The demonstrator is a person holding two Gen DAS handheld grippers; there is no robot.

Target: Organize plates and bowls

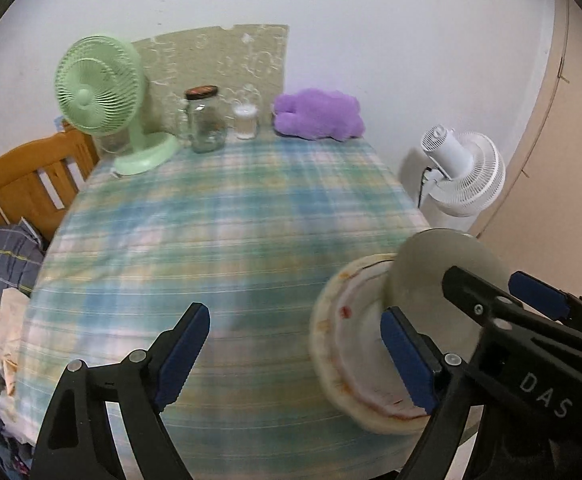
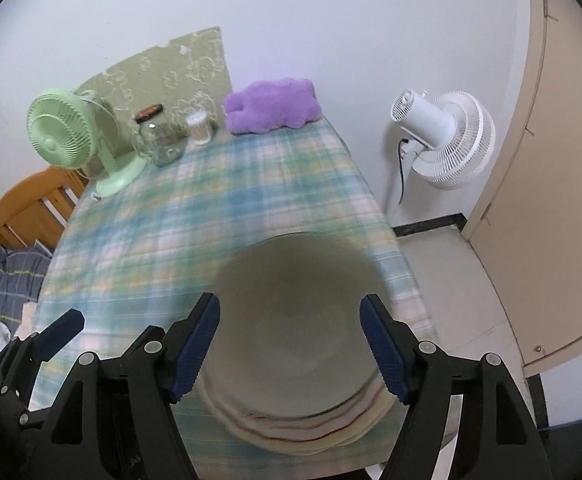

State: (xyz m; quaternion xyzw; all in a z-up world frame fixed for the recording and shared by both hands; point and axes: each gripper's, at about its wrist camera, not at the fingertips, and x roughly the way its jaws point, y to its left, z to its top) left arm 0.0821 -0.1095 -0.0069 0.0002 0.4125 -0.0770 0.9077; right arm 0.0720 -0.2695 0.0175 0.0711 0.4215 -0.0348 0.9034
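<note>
A grey-green bowl (image 2: 291, 276) sits on a stack of cream plates with red-stained rims (image 2: 291, 428), near the front right corner of the checked tablecloth (image 2: 163, 240). My right gripper (image 2: 290, 300) hangs open above the bowl, with one blue pad on each side and neither touching it. In the left wrist view the bowl (image 1: 423, 268) and the plates (image 1: 347, 344) lie at the right. My left gripper (image 1: 294, 310) is open and holds nothing; its right finger (image 1: 407, 356) overlaps the plates. The right gripper (image 1: 487, 280) shows there over the bowl.
Along the far edge stand a green desk fan (image 1: 99, 92), a glass jar (image 1: 207, 120), a small cotton-swab tub (image 1: 246, 122) and a purple plush toy (image 1: 317, 114). A white floor fan (image 2: 443, 136) and a door (image 2: 563, 160) are on the right. A wooden chair (image 1: 31, 184) and clothes are on the left.
</note>
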